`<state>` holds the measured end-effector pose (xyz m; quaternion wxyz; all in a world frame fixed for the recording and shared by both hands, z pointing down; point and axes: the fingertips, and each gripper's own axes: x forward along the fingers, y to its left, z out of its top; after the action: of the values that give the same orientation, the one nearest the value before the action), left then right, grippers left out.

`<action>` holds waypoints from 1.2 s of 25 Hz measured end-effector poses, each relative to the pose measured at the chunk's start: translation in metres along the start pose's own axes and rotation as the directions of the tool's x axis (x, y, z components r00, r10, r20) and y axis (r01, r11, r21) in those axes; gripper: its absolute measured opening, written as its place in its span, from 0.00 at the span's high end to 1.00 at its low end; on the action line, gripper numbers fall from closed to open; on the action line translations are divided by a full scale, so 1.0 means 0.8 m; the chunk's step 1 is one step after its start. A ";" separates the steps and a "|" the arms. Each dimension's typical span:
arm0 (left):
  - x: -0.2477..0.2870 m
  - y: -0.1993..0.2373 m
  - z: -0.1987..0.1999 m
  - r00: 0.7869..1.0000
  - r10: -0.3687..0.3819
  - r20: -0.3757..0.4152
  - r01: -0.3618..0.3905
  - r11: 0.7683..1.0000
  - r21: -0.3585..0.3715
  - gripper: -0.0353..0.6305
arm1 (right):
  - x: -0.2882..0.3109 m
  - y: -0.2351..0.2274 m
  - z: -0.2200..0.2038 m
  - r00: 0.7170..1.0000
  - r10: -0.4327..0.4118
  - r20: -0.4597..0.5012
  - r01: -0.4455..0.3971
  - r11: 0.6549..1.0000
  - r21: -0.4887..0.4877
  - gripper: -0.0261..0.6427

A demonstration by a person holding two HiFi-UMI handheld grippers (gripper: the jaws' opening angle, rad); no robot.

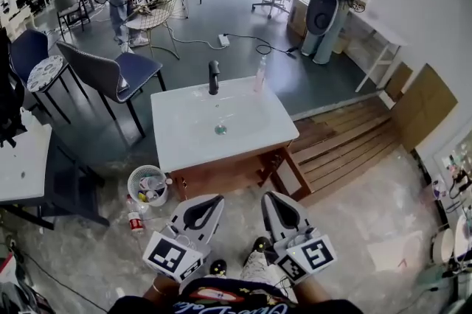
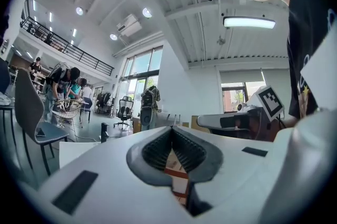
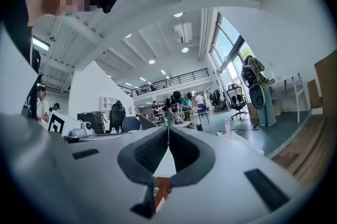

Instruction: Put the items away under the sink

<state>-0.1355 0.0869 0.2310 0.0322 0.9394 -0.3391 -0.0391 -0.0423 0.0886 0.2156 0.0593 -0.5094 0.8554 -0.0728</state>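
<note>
Left claw [image 1: 200, 211] and right claw [image 1: 276, 211], each pressed together and empty, hang side by side before the wooden cabinet [image 1: 228, 174]. A basket [image 1: 147, 186] of items and a bottle [image 1: 134, 220] stand on the floor [image 1: 354, 231] just left of the left claw. On the white sink counter [image 1: 177, 147], a faucet [image 1: 213, 77] and a clear bottle [image 1: 260, 74] stand at the far edge. Open floor lies on both sides.

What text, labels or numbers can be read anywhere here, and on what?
None reads clearly.
Shirt: cursive print, cut off at the frame edge, unreadable.
Bottle on the floor: red label, too small to read.
Left cube, right cube: square markers only, no words.
</note>
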 end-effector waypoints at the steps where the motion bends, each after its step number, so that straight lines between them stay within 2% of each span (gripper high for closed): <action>1: 0.002 0.001 -0.001 1.000 0.008 -0.002 -0.008 1.000 0.001 0.93 | 0.001 -0.002 0.000 1.000 0.007 0.001 -0.007 1.000 0.000 0.95; 4: 0.011 0.002 -0.007 1.000 0.025 -0.011 -0.025 1.000 0.005 0.93 | 0.000 -0.012 -0.001 1.000 0.030 0.008 -0.030 1.000 -0.001 0.95; 19: 0.089 -0.013 -0.006 0.998 0.042 -0.041 -0.040 0.998 0.054 0.93 | 0.008 -0.106 0.003 1.000 0.012 -0.012 -0.012 0.999 0.039 0.95; 30: 0.143 -0.006 0.003 0.995 0.086 -0.051 -0.082 0.994 0.078 0.93 | 0.022 -0.165 0.017 0.999 0.035 0.025 -0.037 0.995 0.093 0.95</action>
<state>-0.0449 0.0178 0.2227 0.0071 0.9256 -0.3785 0.0005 0.0657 0.0101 0.2258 0.0944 -0.4913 0.8594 -0.1057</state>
